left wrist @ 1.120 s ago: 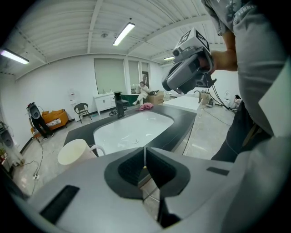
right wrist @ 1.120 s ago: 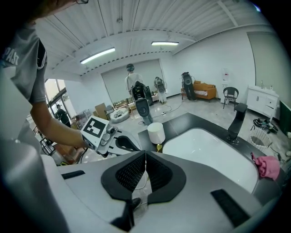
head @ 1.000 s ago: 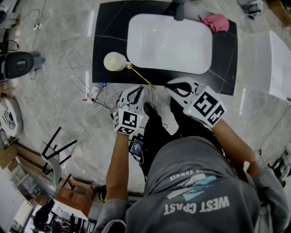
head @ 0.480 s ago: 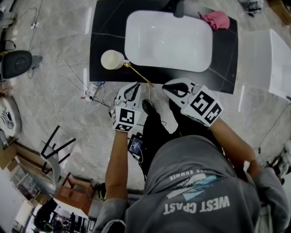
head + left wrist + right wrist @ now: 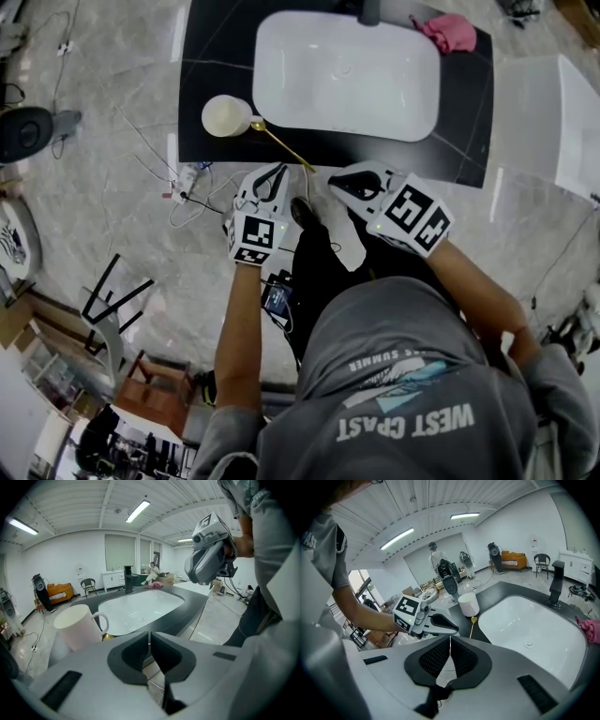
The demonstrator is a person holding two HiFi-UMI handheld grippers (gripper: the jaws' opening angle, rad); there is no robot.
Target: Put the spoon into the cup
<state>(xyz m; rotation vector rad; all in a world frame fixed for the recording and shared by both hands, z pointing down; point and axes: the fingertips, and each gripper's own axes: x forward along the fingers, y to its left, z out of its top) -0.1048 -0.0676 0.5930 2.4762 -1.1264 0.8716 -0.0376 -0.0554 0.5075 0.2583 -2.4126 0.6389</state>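
While the left gripper [image 5: 273,176] and right gripper [image 5: 343,181] sit closed and empty, the spoon [image 5: 281,148] lies just above them. Its bowl is beside the cup [image 5: 225,116].

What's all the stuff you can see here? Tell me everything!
cup: one, cream-white, on the counter left of the sink
spoon: one, gold, lying on the counter, its bowl right beside the cup
sink: one, white, set into the counter
counter: one, black
tap: one, black, at the sink's far edge
cloth: one, pink, far right corner of the counter
chair: one, black frame, on the floor at the left
left hand-held gripper: one, grey-white, shut and empty, near the spoon's handle end
right hand-held gripper: one, grey-white, shut and empty, beside the left one
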